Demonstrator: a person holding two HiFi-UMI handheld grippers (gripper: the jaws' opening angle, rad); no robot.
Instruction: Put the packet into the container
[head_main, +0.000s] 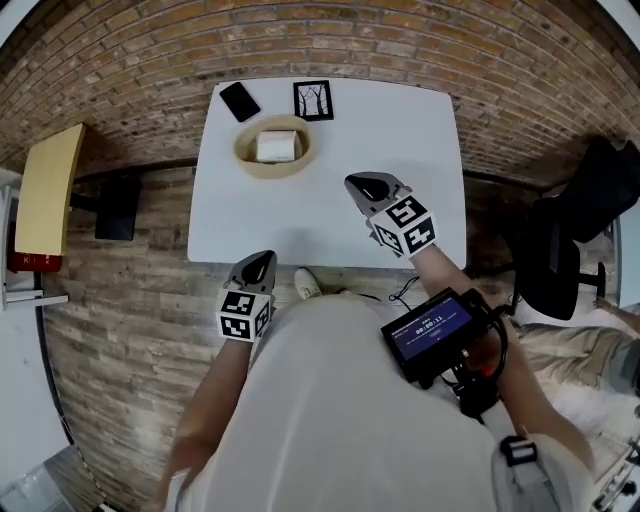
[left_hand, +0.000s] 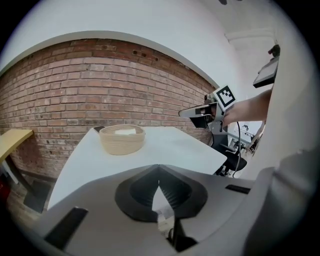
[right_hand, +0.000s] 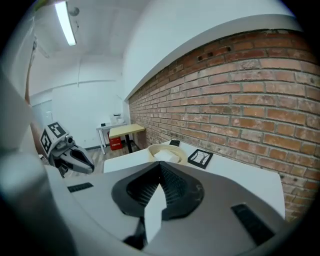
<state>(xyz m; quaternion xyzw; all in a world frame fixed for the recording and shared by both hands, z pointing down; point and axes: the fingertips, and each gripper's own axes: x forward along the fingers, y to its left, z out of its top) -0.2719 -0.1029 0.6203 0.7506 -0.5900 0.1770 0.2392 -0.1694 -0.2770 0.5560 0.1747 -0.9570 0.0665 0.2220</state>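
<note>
A round woven container (head_main: 243, 152) stands at the far left of the white table (head_main: 420, 140), and a white packet (head_main: 277, 146) lies inside it. My right gripper (head_main: 358, 184) hovers over the table's middle, to the right of the container, shut with nothing between its jaws. My left gripper (head_main: 262, 258) is at the table's near edge, also shut and empty. The left gripper view shows the container (left_hand: 122, 142) with the packet (left_hand: 125, 132) ahead on the table, and the right gripper (left_hand: 192, 113) at the right. In the right gripper view the container (right_hand: 152, 150) lies just past the jaws.
A black phone (head_main: 240, 101) and a small framed picture (head_main: 313, 100) lie at the table's far edge. A yellow side table (head_main: 45, 190) stands at the left, a black chair (head_main: 580, 230) at the right. A screen device (head_main: 432, 330) hangs on the person's chest.
</note>
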